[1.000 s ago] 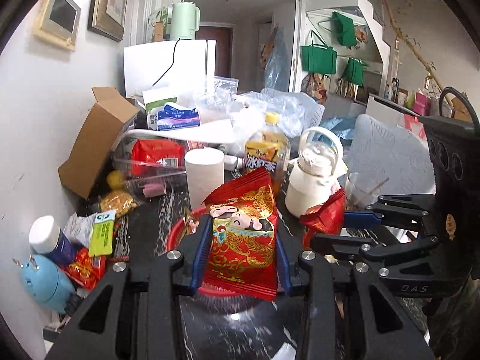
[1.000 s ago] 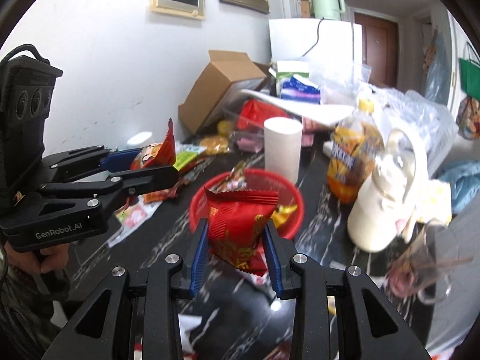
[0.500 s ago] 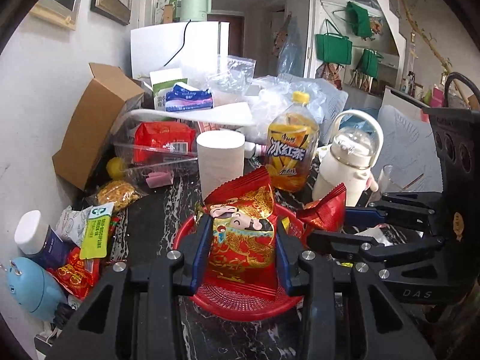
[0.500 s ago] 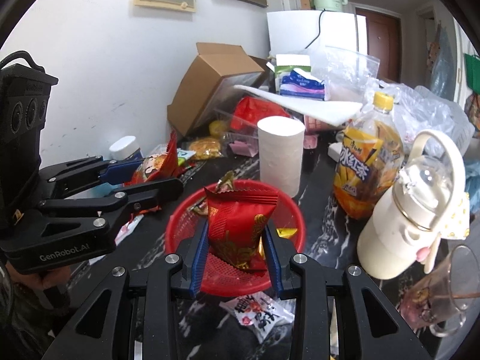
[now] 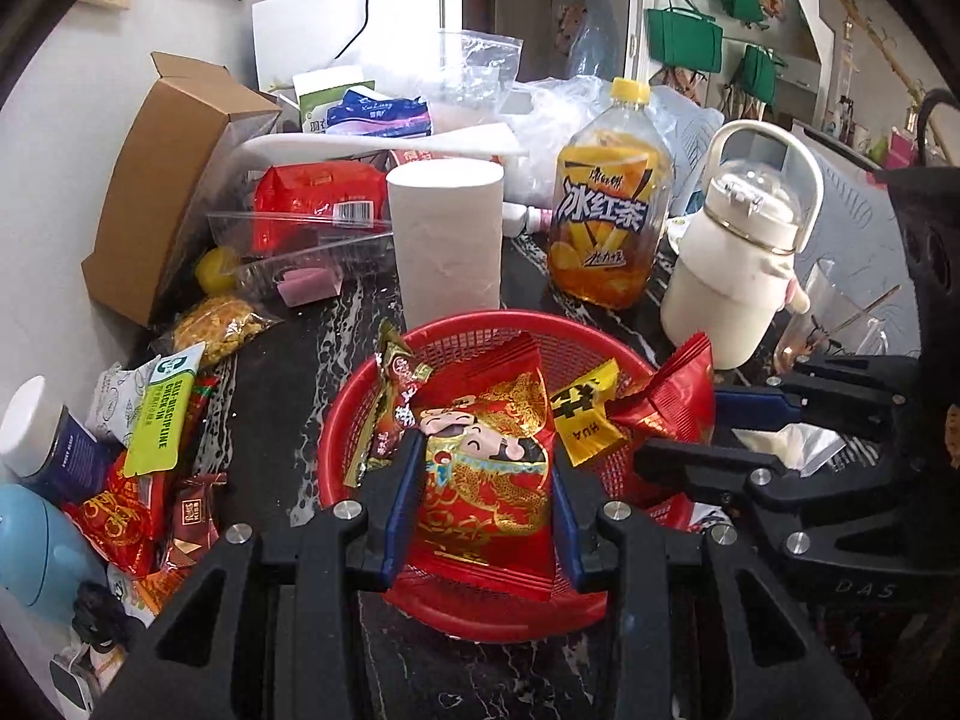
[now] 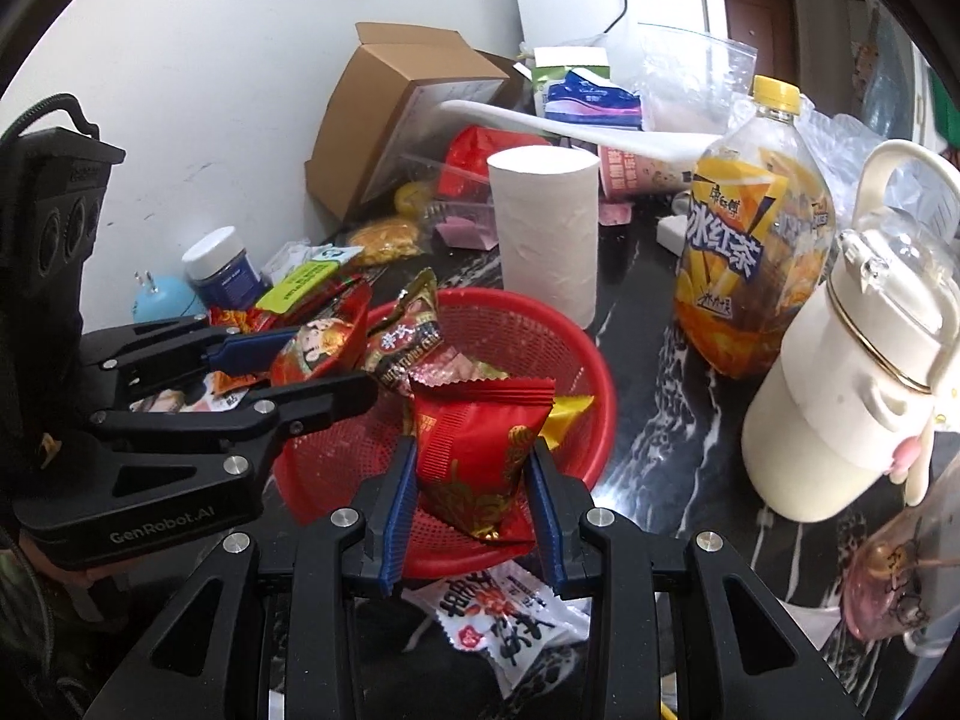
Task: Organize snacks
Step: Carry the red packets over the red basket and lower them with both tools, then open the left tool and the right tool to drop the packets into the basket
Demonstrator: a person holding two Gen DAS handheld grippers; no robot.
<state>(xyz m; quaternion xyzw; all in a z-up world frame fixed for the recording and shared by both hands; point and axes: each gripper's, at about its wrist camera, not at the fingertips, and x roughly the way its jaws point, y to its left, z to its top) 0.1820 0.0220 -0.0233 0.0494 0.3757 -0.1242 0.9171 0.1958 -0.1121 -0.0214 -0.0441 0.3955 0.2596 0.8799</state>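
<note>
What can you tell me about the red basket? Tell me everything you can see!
The red basket is round and shallow, made of plastic mesh with lots of tiny holes and a solid rim. It sits flat on the dark marbled table, just in front of the white paper roll. Inside lie a few snack packets, one yellow and one brown. Both tongs hold red packets over it.

One red basket [image 5: 480, 336], two grippers (each clamping one packet).
</note>
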